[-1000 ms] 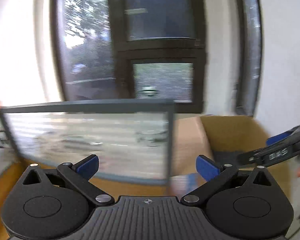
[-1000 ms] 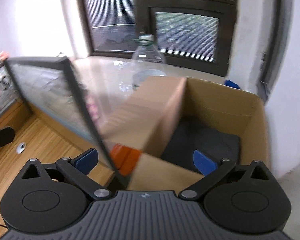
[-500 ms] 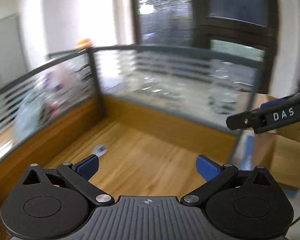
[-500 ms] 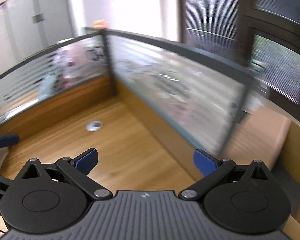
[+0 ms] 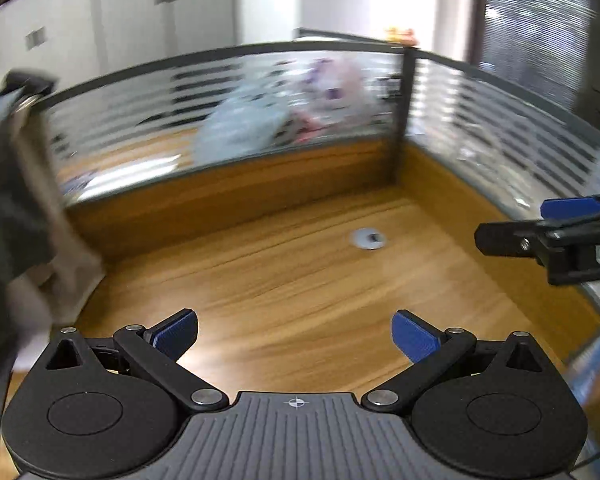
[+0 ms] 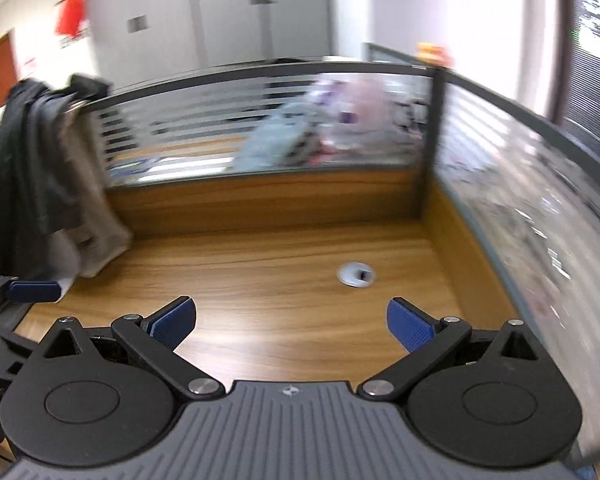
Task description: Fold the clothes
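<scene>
Hovering level over desk [image 5: 300,280] — both grippers [image 5: 294,334] [image 6: 291,322] spread.

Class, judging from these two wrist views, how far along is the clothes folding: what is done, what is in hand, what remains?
Done: nothing visible; the wooden desk carries no folded garment. In hand: nothing; the left gripper and right gripper are both open and empty above the desk. Left: everything. The clothes hang unfolded over the partition at the desk's left end, so picking one up looks like the first step.
</scene>
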The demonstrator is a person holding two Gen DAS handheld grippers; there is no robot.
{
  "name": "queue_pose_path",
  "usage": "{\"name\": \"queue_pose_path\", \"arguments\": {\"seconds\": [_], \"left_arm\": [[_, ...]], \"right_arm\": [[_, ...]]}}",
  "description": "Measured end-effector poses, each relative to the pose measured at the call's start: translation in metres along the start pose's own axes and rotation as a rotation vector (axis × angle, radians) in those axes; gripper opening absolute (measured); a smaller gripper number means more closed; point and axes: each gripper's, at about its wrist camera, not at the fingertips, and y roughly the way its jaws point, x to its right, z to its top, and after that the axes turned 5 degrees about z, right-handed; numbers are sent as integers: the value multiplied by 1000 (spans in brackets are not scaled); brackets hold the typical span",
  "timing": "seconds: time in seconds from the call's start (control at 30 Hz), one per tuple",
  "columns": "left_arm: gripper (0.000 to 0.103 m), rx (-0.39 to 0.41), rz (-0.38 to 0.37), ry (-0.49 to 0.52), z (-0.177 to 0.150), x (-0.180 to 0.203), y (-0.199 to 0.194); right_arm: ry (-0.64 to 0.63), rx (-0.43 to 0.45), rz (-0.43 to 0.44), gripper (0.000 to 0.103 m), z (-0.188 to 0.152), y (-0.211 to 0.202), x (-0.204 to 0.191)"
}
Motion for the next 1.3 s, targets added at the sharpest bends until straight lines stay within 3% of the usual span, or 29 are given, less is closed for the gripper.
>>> {"name": "queue_pose_path", "arguments": {"seconds": [0.2,0.43,0.63,0.8,1.03,1.3], "left_arm": [[103,-40,118,-145,-6,-47,3],[103,-37,220,-230,-14,-114,-1],[103,-43,293,-256,-26,-172,0],[103,-68,338,-235,-33,-218,2],[103,-84,358,-253,-41,-273,4],[103,-84,349,-220,-43,-299,5]], "right_arm": [[-105,-15,120,102,14,27,-43],[-145,2,205,102,31,56,-98],[-179,15,239,102,37,78,-160],[-135,5,238,102,35,98,-205],[-119,-11,235,102,36,120,-260],[-117,-31,226,102,37,134,-297]]}}
